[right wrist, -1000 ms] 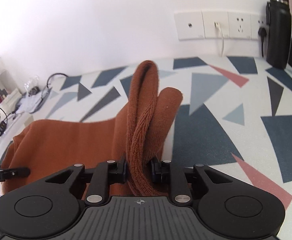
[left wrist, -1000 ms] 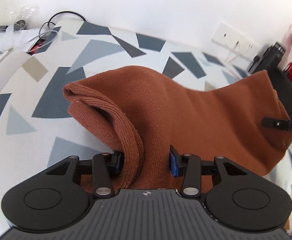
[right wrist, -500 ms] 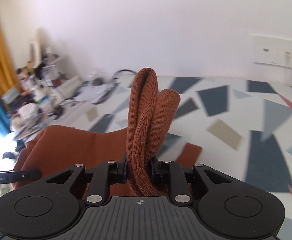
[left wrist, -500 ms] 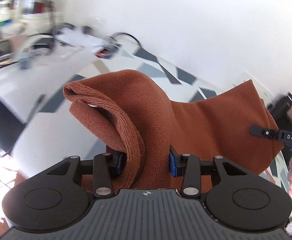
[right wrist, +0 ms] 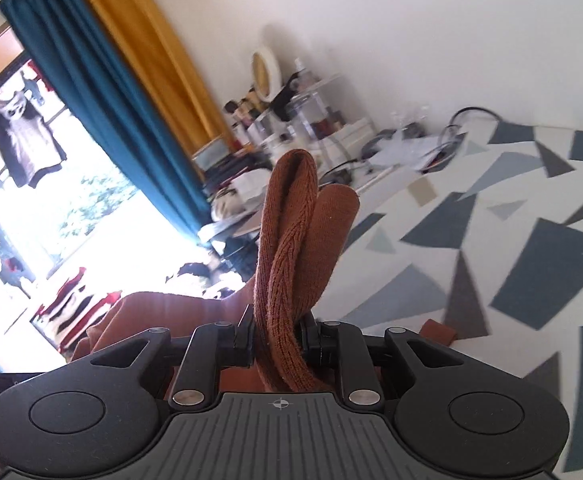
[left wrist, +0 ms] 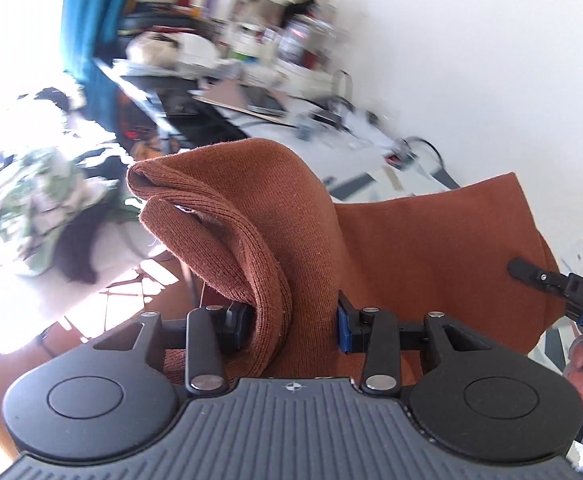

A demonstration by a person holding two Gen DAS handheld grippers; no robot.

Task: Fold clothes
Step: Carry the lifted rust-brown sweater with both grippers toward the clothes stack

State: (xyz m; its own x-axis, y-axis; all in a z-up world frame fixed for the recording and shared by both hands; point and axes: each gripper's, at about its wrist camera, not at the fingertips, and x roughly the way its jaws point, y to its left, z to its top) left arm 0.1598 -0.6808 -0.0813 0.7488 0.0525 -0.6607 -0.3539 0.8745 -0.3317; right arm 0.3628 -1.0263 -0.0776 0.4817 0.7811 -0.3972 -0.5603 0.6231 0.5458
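Brown knit garment (left wrist: 371, 248) hangs in the air between both grippers, over the patterned table (right wrist: 531, 248) at three o'clock in the right wrist view. Teal curtain (right wrist: 103, 120) stands at ten o'clock. Left gripper (left wrist: 291, 320) pinches a thick fold of it; right gripper (right wrist: 277, 340) is clamped on a bunched ribbed edge.

Both cams sit just behind their own gripper, looking forward and downward along the fingers, very close. Left view faces the cluttered far shelves (left wrist: 251, 40), right gripper (left wrist: 547, 284) at its right edge. Right view faces curtains (right wrist: 103, 92) and patterned counter (right wrist: 531, 248). Shared: brown garment (left wrist: 431, 256), the shelves.
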